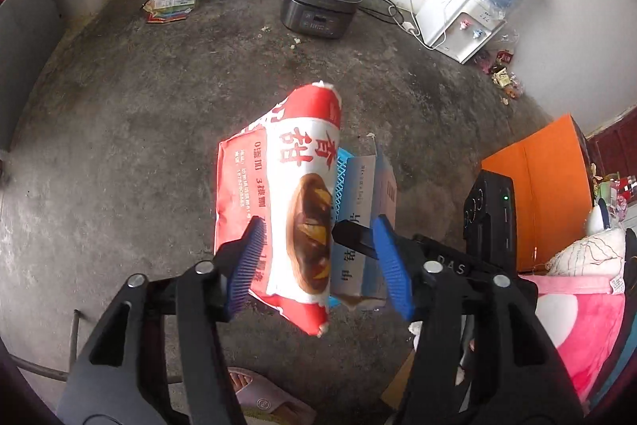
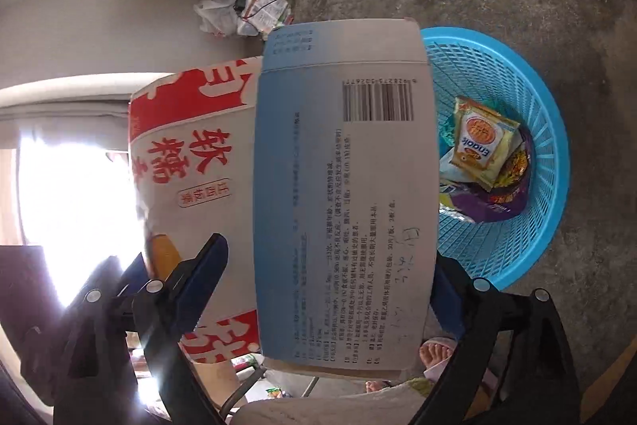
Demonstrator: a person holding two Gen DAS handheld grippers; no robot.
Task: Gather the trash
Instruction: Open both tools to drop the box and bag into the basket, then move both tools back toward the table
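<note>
The left tongs stand open around a red-and-white printed plastic food bag, pads not pressing it. The right tongs gape wide with a flat blue-and-white cardboard box between their blue pads. Just past the box's edge sits a round blue plastic mesh basket holding wrappers, bare grey concrete floor around it.
</note>
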